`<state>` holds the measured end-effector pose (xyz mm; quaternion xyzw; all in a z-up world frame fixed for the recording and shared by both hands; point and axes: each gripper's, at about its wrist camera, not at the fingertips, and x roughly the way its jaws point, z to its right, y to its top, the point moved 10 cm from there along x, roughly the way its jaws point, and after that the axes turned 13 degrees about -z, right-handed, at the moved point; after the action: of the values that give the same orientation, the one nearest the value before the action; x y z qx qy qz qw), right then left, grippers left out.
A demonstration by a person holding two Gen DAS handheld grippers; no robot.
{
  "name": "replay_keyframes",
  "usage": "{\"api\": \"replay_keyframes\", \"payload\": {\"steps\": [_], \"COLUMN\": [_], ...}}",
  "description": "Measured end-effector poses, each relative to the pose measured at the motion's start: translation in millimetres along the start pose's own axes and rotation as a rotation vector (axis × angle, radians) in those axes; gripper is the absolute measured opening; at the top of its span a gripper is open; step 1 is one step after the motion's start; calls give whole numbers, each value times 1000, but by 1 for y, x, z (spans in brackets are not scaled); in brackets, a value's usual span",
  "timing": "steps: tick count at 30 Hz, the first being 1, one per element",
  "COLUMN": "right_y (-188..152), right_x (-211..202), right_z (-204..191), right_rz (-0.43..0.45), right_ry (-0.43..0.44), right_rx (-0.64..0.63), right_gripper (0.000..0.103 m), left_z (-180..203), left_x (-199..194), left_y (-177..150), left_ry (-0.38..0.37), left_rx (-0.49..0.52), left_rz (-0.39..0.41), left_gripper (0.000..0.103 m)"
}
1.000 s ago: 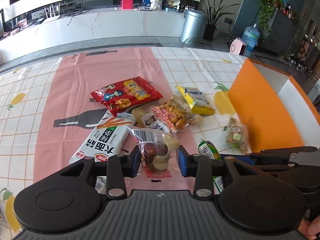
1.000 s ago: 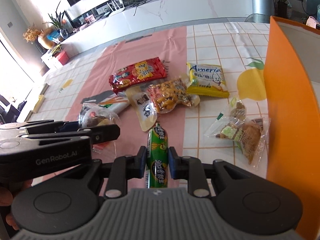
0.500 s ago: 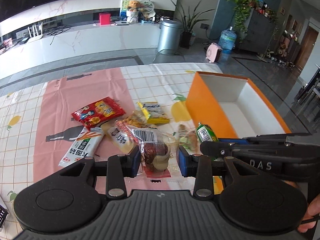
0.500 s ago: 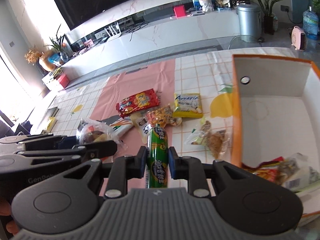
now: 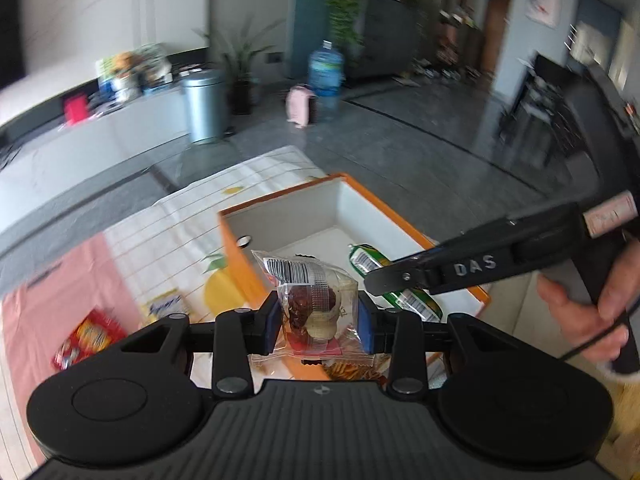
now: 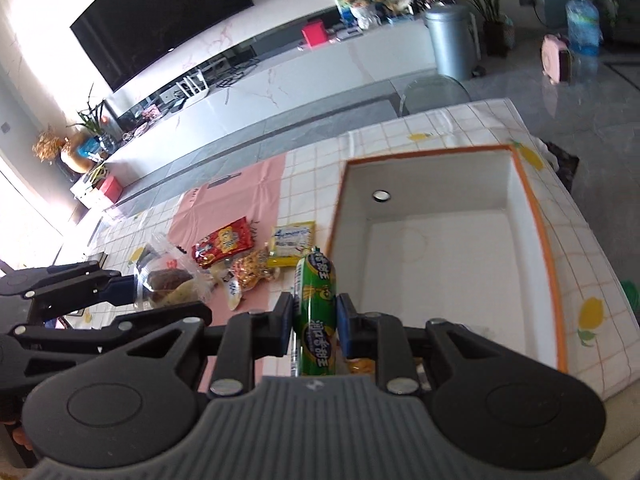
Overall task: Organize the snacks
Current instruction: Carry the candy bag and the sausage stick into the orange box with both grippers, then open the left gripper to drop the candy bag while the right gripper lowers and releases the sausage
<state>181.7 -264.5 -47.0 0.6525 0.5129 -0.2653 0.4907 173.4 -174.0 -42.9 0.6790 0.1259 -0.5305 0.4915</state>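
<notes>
Looking along the left tool: clamped on a clear snack packet, raised over the near edge of the orange box; right tool alongside, gripping a green sausage stick above the box.

From the right tool: pinched shut on the green sausage stick, just beside the orange box; remaining snacks loose on the tabletop.
</notes>
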Motion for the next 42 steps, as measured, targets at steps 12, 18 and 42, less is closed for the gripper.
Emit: {"api": "replay_keyframes", "payload": {"steps": [12,18,42], "right_y": [15,33,34], "right_x": [48,84,173], "right_z": [75,79,99], "right_rz": [-117,-164,-346], "right_ry": [-82,-70,17], "right_rx": [95,101,251], "right_gripper": [20,20,20], "left_z": [28,15,0], "left_x": [125,176,238], "left_y": [10,13,-17], "left_ry": [65,125,56], "left_rx": [414,564,742], "left_rz": [-286,-443,-617], "left_gripper": [43,43,53]}}
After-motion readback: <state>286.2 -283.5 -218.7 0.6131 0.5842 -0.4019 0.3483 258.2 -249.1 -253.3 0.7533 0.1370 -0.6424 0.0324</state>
